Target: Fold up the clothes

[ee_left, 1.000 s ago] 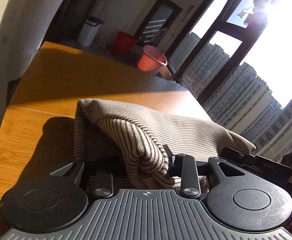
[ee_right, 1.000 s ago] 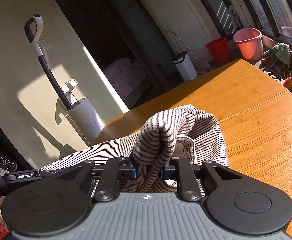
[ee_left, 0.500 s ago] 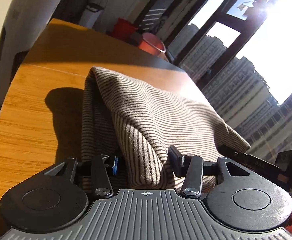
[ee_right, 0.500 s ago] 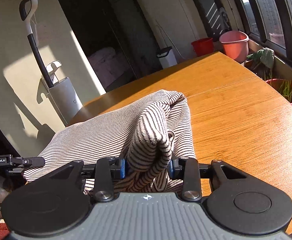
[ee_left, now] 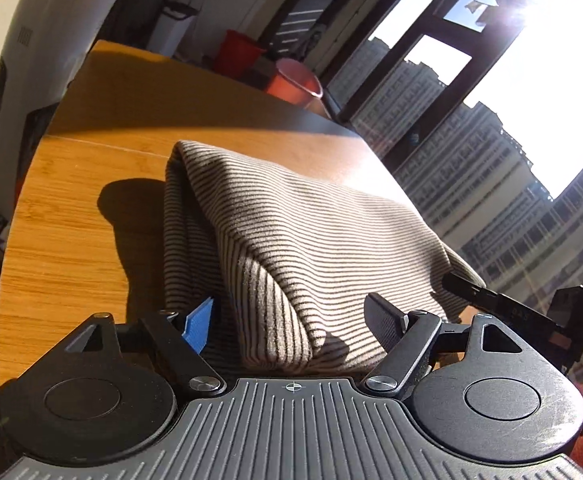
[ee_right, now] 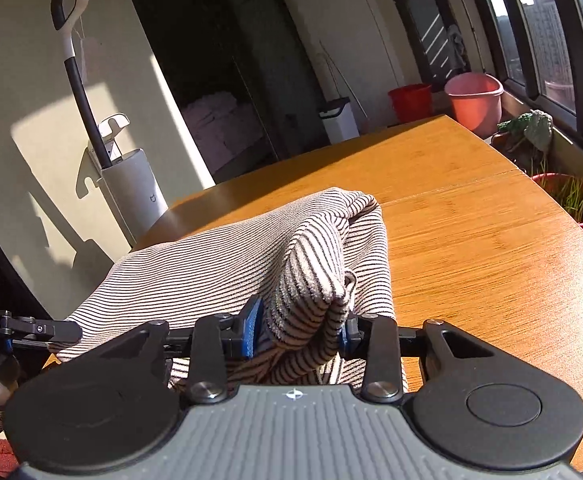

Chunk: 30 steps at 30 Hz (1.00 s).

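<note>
The striped garment (ee_left: pixel 311 240) lay doubled on the wooden surface (ee_right: pixel 471 248). The left claw (ee_left: pixel 287 320) stood apart, releasing its corner; the right claw (ee_right: pixel 297 328) clamped its bunched corner, steadying the fold.

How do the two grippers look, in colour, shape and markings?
Both are alike. The left gripper and the right gripper each have a grey ribbed body with a small crosshair mark, two round black discs at the sides, black link arms with silver screws, and blue pads on the jaws. The left gripper, seen in the right view, bears white "GenRobot.AI" lettering.
</note>
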Motion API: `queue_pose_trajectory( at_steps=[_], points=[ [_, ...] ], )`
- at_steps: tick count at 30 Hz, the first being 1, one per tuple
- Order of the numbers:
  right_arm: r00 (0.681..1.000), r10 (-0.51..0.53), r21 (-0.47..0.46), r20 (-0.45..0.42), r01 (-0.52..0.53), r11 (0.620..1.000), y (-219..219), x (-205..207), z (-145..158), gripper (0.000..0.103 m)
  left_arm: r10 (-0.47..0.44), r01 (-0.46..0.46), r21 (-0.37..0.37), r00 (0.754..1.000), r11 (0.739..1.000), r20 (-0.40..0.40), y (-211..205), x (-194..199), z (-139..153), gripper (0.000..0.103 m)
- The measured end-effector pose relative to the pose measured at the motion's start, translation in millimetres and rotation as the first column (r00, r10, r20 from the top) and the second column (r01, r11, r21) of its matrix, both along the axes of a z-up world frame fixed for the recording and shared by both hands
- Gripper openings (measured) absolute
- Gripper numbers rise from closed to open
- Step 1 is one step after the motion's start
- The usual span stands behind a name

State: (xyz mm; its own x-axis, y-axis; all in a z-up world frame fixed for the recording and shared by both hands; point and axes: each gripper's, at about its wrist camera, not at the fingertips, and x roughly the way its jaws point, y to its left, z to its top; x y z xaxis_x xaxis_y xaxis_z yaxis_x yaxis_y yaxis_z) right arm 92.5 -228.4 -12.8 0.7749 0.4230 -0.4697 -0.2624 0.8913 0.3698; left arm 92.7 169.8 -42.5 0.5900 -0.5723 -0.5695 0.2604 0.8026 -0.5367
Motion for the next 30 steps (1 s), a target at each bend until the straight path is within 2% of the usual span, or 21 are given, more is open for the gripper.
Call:
queue_pose_trajectory(
  at_steps=[3,5,9,10,12,14,16,17,18,21,24,26,28,30],
  points=[
    [0.999,0.012,0.000,0.048,-0.012,1.000,7.6,10.3,12.0,0.022,-0.007,0.006,0.027,0.999,1.000,0.037,-8.3,7.3,4.3,0.040],
    [0.997,0.007,-0.003,0.072,-0.007,1.000,8.3,19.3,18.4,0.022,-0.009,0.006,0.043,0.998,0.999,0.067,-12.1,12.2,9.6,0.037],
    [0.999,-0.021,-0.029,0.042,0.022,0.999,6.9,29.7,7.3,0.023,-0.003,-0.003,0.067,0.996,0.998,0.085,-13.1,19.0,13.5,0.037],
    [0.999,-0.034,-0.040,0.032,0.036,0.999,5.4,28.6,0.0,0.024,0.001,-0.007,0.077,0.997,0.997,0.072,-13.2,18.7,9.1,0.038],
    [0.998,-0.061,-0.055,0.029,0.062,0.997,2.2,24.6,-13.1,0.035,0.012,-0.016,0.105,0.999,0.994,0.041,-13.1,17.0,-2.3,0.044],
    [0.996,-0.084,-0.045,0.040,0.085,0.995,-1.4,18.0,-15.3,0.040,0.017,-0.022,0.103,0.998,0.994,0.056,-10.1,12.5,-7.4,0.044],
    [0.994,-0.101,-0.043,0.042,0.103,0.994,-1.6,14.0,-12.4,0.044,0.043,-0.050,0.113,0.997,0.992,0.070,-4.9,9.6,-1.1,0.051],
    [0.992,-0.111,-0.061,0.053,0.114,0.992,0.2,11.5,-9.4,0.051,0.058,-0.067,0.119,0.995,0.991,0.080,-2.0,8.2,2.7,0.056],
    [0.990,-0.123,-0.088,0.072,0.129,0.988,2.5,8.8,-5.8,0.063,0.069,-0.080,0.127,0.993,0.989,0.095,-0.1,6.4,7.8,0.056],
    [0.978,-0.143,-0.141,0.150,0.164,0.976,7.1,1.4,7.9,0.068,0.076,-0.095,0.106,0.984,0.990,0.163,5.2,-2.9,32.6,0.063],
    [0.962,-0.137,-0.106,0.235,0.166,0.980,8.2,-5.2,28.8,0.068,0.016,-0.019,0.016,0.985,1.000,0.171,4.3,-8.0,47.5,0.074],
    [0.960,-0.108,-0.063,0.259,0.129,0.990,9.6,-3.5,39.6,0.068,-0.079,0.087,-0.062,0.989,0.994,0.124,-5.8,-7.2,45.5,0.078],
    [0.961,-0.083,-0.039,0.262,0.096,0.995,13.5,2.9,43.8,0.068,-0.159,0.165,-0.095,0.985,0.982,0.070,-20.7,-5.7,34.7,0.078],
    [0.968,-0.078,-0.050,0.240,0.093,0.994,18.6,11.5,38.7,0.068,-0.196,0.198,-0.094,0.980,0.976,0.032,-31.0,-1.8,23.5,0.080]
  ],
)
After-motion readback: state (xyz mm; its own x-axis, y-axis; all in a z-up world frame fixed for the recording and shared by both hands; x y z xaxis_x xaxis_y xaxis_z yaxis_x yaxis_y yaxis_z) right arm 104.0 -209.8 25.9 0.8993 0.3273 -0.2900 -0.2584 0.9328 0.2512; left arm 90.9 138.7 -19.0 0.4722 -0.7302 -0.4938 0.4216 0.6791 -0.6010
